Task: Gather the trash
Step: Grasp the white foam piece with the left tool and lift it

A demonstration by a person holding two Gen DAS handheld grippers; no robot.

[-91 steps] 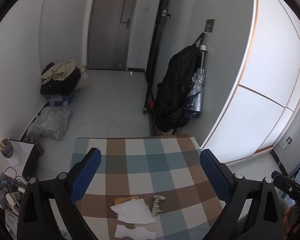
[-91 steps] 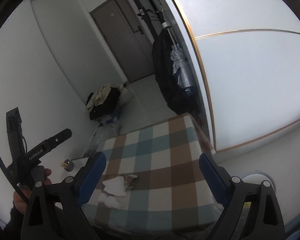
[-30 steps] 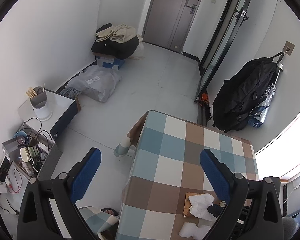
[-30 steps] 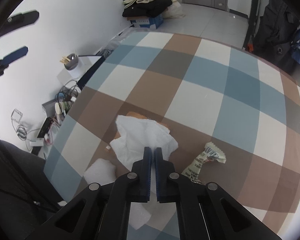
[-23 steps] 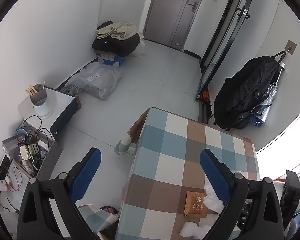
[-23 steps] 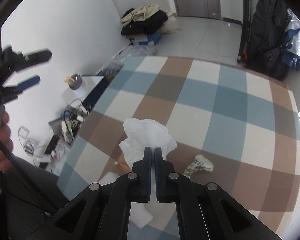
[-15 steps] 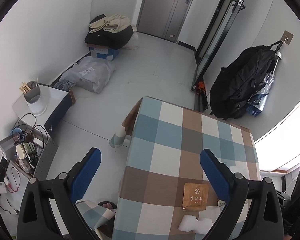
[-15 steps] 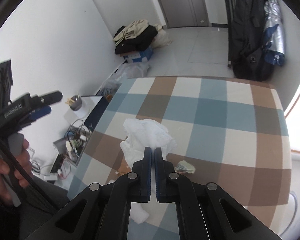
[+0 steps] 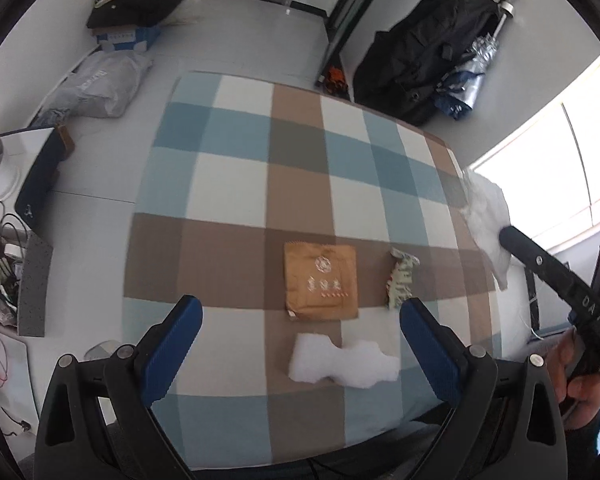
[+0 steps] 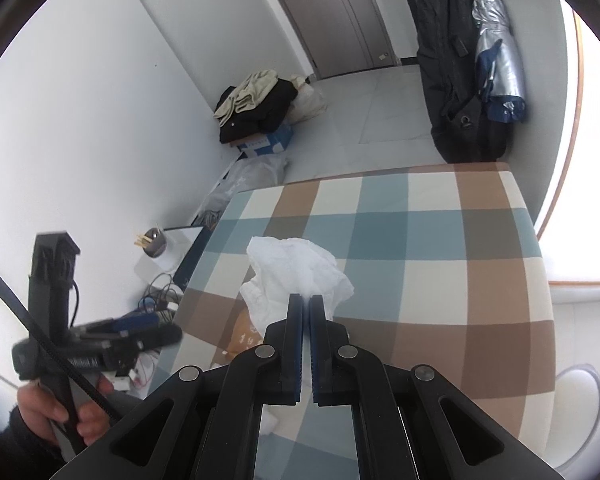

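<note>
Three pieces of trash lie on the checked worktop [image 9: 236, 168] near its front edge: a brown packet [image 9: 321, 282], a crumpled wrapper [image 9: 401, 278] just beside it toward the right edge, and a white foam scrap [image 9: 342, 363] nearer the front edge. A fourth piece, the white tissue [image 10: 296, 276], is off the cloth: the right gripper [image 10: 306, 344] has its jaws closed on it and holds it in the air beyond the worktop's right edge, where a second ago it lay over the packet. With the tissue lifted away, the packet is now fully uncovered. The left gripper [image 9: 300, 344] has tipped downward over the same second and hangs with jaws wide apart and nothing between them, above the front edge, the foam scrap and packet lying between its fingers in its own view. Judgement: one item is collected and awaits disposal, no bin being identifiable in either view; the left gripper appears placed to take the foam or packet next.
</note>
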